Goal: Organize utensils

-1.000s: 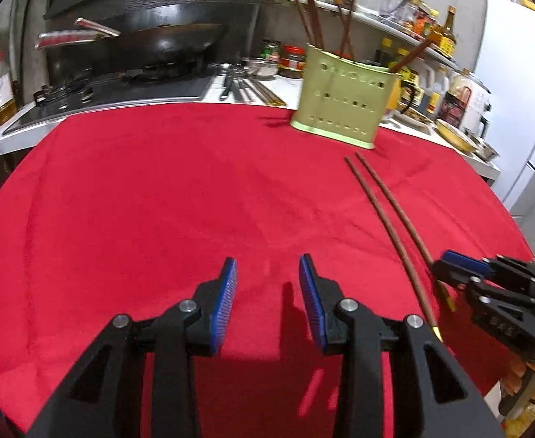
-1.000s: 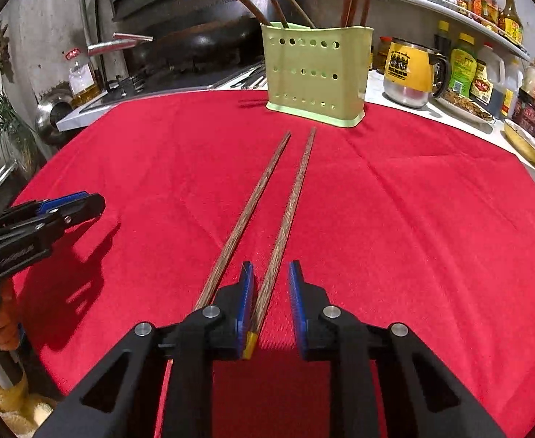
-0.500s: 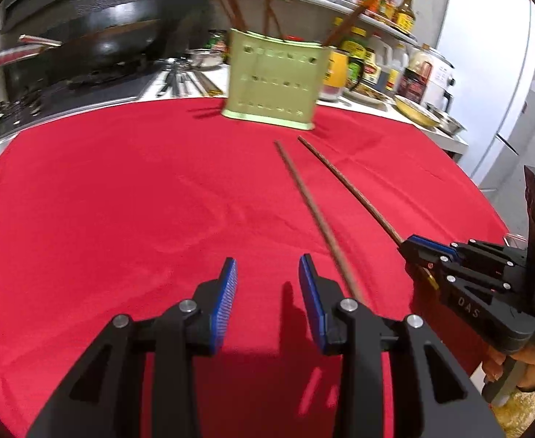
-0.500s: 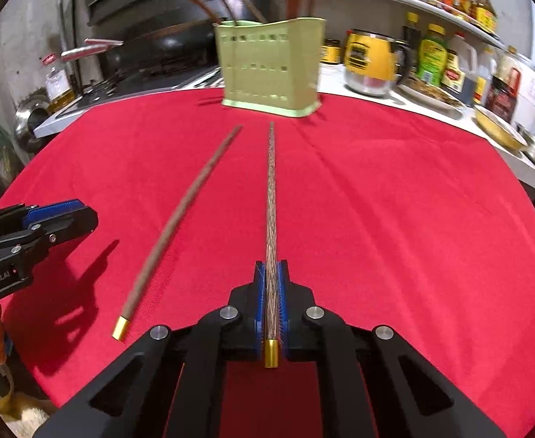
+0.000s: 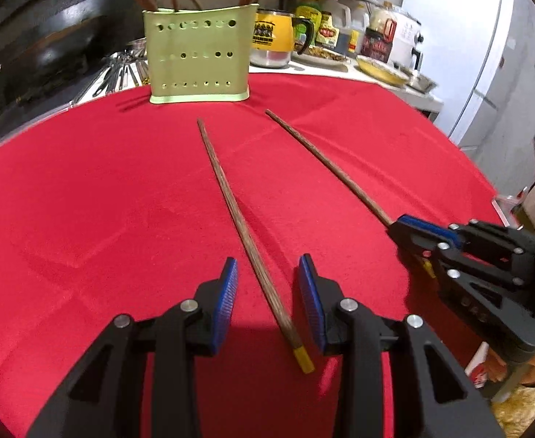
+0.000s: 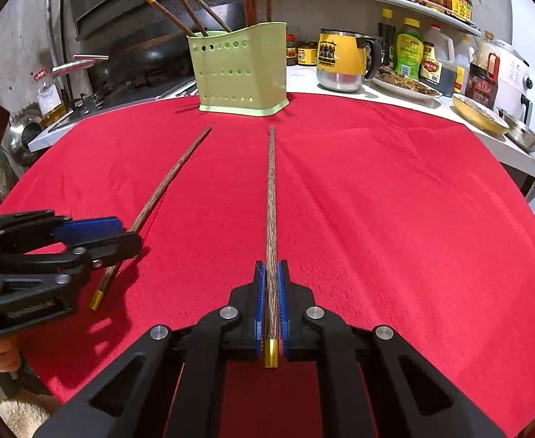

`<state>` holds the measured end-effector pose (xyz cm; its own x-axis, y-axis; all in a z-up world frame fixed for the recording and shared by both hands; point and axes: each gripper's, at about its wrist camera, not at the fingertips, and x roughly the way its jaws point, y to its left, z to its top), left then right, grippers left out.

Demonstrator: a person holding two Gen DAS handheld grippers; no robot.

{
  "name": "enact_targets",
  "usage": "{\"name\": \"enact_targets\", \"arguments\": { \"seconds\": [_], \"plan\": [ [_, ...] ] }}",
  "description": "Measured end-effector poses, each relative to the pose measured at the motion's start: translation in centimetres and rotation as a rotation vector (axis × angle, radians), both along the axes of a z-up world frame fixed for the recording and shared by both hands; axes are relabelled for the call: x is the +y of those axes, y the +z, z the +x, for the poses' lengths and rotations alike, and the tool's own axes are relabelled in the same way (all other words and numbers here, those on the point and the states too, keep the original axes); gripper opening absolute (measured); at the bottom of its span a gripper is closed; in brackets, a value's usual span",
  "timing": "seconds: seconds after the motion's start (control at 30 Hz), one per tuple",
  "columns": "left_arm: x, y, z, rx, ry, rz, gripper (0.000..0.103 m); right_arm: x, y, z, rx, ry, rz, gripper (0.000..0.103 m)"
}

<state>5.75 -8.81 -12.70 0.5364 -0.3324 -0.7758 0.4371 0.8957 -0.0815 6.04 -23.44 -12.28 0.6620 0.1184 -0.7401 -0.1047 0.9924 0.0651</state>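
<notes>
My right tongs (image 6: 271, 304) are clenched on one chopstick (image 6: 271, 211): blue pads pinch it near the gold cap, which sticks out at lower centre of the right view; the shaft runs straight up the frame, tip toward the green holder (image 6: 241, 73). Can't tell if that tip touches the red cloth (image 6: 395, 219)

My left tongs (image 5: 268, 294) aren't gripping anything; jaws are closing, with the second chopstick (image 5: 238, 215) between them. Pads stand clear of it on both sides. It lies flat on the cloth, yellow cap at lower centre of the left view, just past the right pad, tip up-frame toward the holder

In the left view the right tongs sit at the right edge with their chopstick angling to upper centre. In the right view the left tongs sit at the left edge, over the loose stick's capped end

Holder stands at top centre of both views, at the cloth's far edge, several chopsticks upright in it. Behind it: yellow mug (image 6: 340, 58), bottles on the counter. Wok (image 5: 48, 54) at upper left of the left view
</notes>
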Motion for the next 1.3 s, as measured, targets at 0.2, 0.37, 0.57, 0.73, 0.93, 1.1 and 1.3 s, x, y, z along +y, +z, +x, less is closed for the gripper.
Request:
{"name": "enact_targets", "arguments": {
  "seconds": [0.2,0.37,0.57,0.73,0.93,1.1,1.3],
  "plan": [
    [0.9,0.0,0.3,-0.074,0.061,0.173,0.007,0.6,0.0,-0.2,-0.007,0.026,0.029,0.007],
    [3.9,0.2,0.8,-0.072,0.081,0.134,0.007,1.5,-0.1,0.5,-0.007,0.045,0.034,0.008],
    [6.2,0.2,-2.1,-0.071,0.054,0.069,0.037,1.8,0.0,0.0,0.0,0.071,0.016,0.012],
    [6.8,0.0,-4.2,-0.076,0.054,0.049,0.036,1.7,0.0,-1.1,0.001,0.073,0.009,0.014],
    [6.8,-0.1,-4.4,-0.1,0.085,0.085,0.014,1.4,0.0,-1.8,-0.003,0.066,0.018,0.014],
    [6.1,-0.2,-4.0,-0.119,0.07,0.104,0.014,1.2,-0.1,-2.2,-0.012,0.073,0.032,0.014],
    [5.5,-0.3,-3.9,-0.146,0.059,0.122,0.013,1.5,-0.2,-3.0,-0.032,0.098,0.023,0.015]
  ]
}}
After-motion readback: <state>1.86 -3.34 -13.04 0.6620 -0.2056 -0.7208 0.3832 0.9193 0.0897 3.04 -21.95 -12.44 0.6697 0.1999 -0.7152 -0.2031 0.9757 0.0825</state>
